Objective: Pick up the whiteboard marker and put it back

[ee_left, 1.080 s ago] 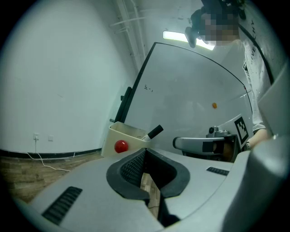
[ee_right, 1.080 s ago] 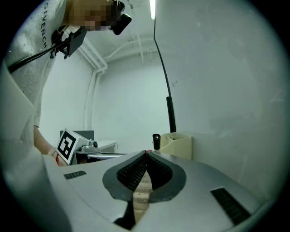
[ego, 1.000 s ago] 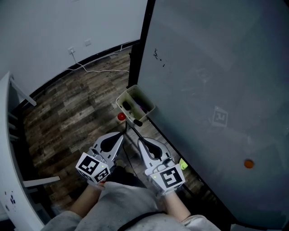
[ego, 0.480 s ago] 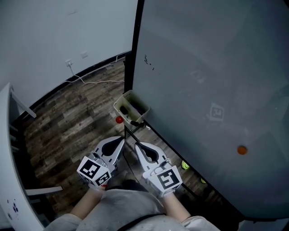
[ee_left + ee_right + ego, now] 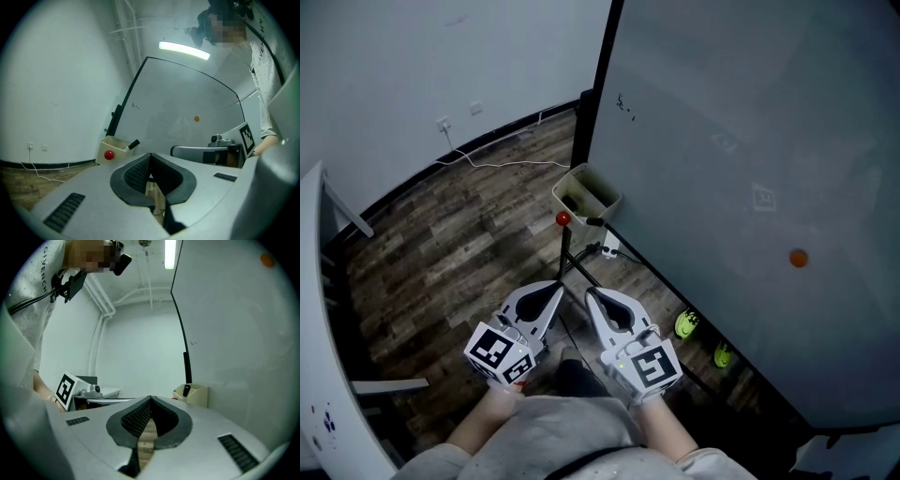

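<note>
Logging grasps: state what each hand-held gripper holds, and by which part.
Nothing held: left hand-held gripper and right hand-held gripper both shut, empty; marker sits in tray.

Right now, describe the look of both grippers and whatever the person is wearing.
The left gripper and the right gripper are pale grey plastic shells tapering to a point. Each has a dark teardrop-shaped opening lined with black ribbed pads and slotted vents in the shell. Each carries a white cube with black square markers. The person wears a light grey top.
</note>
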`<state>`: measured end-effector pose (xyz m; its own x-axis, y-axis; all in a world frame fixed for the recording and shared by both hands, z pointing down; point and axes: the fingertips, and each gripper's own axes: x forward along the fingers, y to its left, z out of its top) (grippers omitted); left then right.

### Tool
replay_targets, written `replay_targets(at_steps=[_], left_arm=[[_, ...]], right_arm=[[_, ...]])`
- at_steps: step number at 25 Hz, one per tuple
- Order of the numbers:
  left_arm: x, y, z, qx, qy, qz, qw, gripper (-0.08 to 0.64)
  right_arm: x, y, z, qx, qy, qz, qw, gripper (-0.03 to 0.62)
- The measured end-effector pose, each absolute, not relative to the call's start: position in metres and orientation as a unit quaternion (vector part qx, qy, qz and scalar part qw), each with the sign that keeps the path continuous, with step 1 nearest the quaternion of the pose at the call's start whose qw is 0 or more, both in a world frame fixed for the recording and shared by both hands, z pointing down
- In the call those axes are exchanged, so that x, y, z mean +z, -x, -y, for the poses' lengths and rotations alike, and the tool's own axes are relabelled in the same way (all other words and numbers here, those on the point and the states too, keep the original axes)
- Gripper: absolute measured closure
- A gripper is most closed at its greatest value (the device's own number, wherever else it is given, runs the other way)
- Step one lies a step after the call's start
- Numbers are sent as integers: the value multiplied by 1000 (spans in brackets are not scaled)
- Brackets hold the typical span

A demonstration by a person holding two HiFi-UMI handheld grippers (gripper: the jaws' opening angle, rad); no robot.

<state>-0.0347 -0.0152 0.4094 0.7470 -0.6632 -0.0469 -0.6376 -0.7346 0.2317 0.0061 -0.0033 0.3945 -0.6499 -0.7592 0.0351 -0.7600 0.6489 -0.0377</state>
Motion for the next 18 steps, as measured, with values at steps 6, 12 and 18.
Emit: replay_targets(at_steps=[6, 12, 18], left_arm=[[404, 38, -26, -65, -933, 343, 94, 545], [396, 40, -66, -66, -934, 341, 82, 545], [388, 39, -96, -70, -935, 340, 69, 545]], right_arm=[[398, -3, -40, 38, -426, 904, 10, 574], [385, 0, -76, 35, -428, 903, -11, 573], [378, 1, -107, 29, -426, 904, 0, 574]])
